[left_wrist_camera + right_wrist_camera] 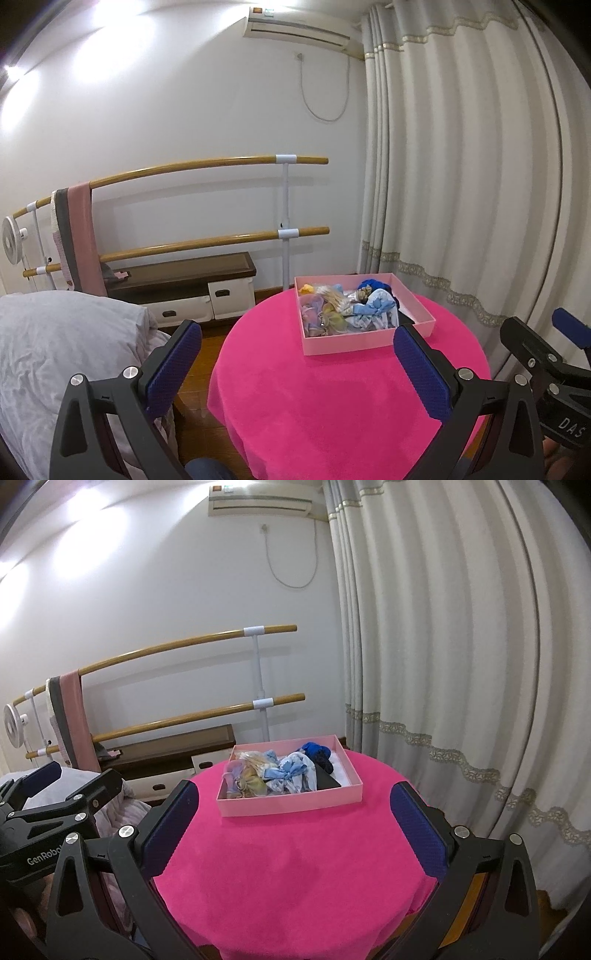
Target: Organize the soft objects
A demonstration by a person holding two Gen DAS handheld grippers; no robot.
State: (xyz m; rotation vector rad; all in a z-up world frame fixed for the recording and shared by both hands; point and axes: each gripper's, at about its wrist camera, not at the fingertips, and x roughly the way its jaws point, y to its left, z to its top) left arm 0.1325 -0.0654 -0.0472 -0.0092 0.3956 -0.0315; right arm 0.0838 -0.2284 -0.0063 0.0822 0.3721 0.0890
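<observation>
From the left wrist camera, the left gripper (pixel 295 363) hangs above the near left edge of the round table (pixel 332 398), which is covered in bright pink cloth. Its two blue-padded fingers (pixel 173 363) stand wide apart with nothing between them. The pink box (pixel 347 341) sits on the far right part of the table, holding a heap of soft objects (pixel 347 304): pale blue, yellow, lilac and dark blue fabric pieces bunched together. The right gripper (pixel 546 354) shows at the right edge, near the curtain (pixel 461 166). A bed with a grey cover (pixel 66 354) lies to the left, and wooden rails (pixel 207 240) run along the far wall.

From the right wrist camera, the right gripper (pixel 295 834) hovers over the near side of the table (pixel 295 867), its fingers (pixel 417 834) likewise spread wide and holding nothing. The box (pixel 295 801) rests at the far middle of the table, with the soft objects (pixel 280 771) filling its left and centre. The left gripper (pixel 55 794) is at the left edge, well apart from the box
</observation>
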